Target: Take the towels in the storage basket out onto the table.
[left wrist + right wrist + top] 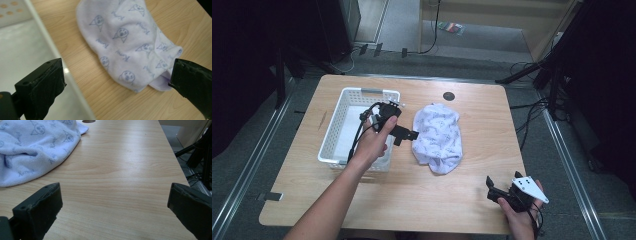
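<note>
– Start with the left tongs [404, 135]: how do they stand?

– Spread wide with nothing between them. In the high view they hover just at the left edge of the towel [438, 137], held over the table [482, 115] beside the right wall of the white basket [334, 125]. In the left gripper view one jaw hangs over the basket's rim [53, 47] and the other over the towel's [130, 42] folded corner; whether it touches the cloth, I cannot tell.

– And the right tongs [493, 189]?

– Also wide apart and empty, low at the near right corner of the table, well apart from the towel. The right gripper view looks along bare wood [120, 177], with the towel [30, 150] off at the far left.

– Where does the towel lie?

– Crumpled in the middle of the table, just right of the basket. It is pale, printed with small blue animal faces and lettering. A dark round hole [448, 96] sits in the tabletop beyond its far end.
</note>
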Available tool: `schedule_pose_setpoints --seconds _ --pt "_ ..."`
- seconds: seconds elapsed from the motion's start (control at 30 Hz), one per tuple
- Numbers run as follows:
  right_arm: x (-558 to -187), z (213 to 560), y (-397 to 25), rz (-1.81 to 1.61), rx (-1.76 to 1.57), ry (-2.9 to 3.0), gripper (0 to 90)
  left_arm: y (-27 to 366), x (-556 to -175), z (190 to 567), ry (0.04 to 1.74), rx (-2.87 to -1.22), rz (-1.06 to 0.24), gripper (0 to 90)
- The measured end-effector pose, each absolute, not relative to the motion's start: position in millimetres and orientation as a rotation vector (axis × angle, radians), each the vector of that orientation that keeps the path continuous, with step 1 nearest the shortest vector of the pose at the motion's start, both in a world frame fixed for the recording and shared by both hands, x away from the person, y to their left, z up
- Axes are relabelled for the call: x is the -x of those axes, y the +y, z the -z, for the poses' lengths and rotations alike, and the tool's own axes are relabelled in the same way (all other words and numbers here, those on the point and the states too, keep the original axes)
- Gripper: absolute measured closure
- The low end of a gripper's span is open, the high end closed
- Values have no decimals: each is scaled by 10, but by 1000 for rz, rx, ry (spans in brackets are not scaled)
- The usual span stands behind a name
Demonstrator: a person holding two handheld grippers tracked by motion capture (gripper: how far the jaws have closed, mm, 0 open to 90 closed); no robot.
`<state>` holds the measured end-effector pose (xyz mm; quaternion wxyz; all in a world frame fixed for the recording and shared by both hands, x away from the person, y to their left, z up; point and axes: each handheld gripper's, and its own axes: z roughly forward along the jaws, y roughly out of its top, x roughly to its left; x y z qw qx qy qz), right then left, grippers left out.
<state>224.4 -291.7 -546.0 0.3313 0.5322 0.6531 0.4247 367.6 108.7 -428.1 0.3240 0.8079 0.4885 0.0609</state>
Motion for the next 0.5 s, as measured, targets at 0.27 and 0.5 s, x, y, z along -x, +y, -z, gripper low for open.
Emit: schedule_pose_setpoints --seconds 0.27,0.5 --pt "-2242 5460 -2915 -1107 -1394 1708 0 1421 -3547 4224 1309 -2084 -232 0" --pt "-2242 5460 -2912 -1099 -1397 1705 0 1715 -3448 4238 1336 -2051 -296 0"
